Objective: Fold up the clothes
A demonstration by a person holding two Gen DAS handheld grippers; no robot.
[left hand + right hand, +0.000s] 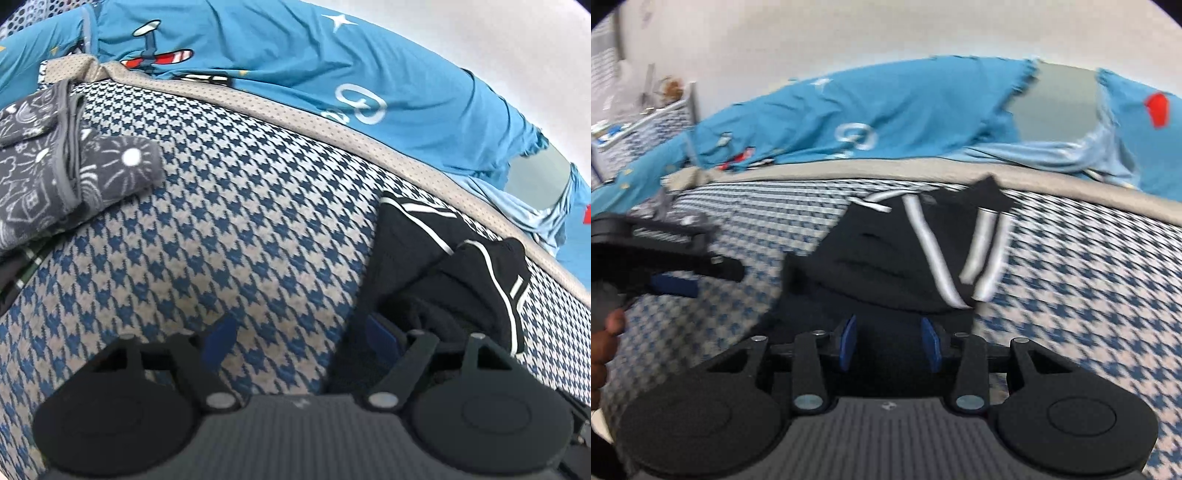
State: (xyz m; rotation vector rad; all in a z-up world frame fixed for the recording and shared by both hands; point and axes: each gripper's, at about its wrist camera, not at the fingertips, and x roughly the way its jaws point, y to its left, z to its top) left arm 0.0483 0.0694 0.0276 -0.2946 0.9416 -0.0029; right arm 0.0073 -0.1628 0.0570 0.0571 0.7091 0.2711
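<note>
A black garment with white stripes [905,258] lies crumpled on the blue-and-white houndstooth cover [1071,295]. My right gripper [889,341] hovers over its near edge. The blue pads [847,341] stand partly apart, with black cloth showing between them and no grip on it. In the left wrist view the same black garment [443,258] lies to the right. My left gripper [301,336] is open wide over bare houndstooth cover [240,221], and its right pad [382,332] is at the garment's edge. The left gripper [694,277] also shows at the left of the right wrist view.
A grey garment with white drawings [55,177] lies folded at the left. Blue printed bedding [295,66] runs along the back beyond a beige edge band [332,122]. A person's hand [605,332] holds the left gripper. A shelf with clutter [646,110] stands far left.
</note>
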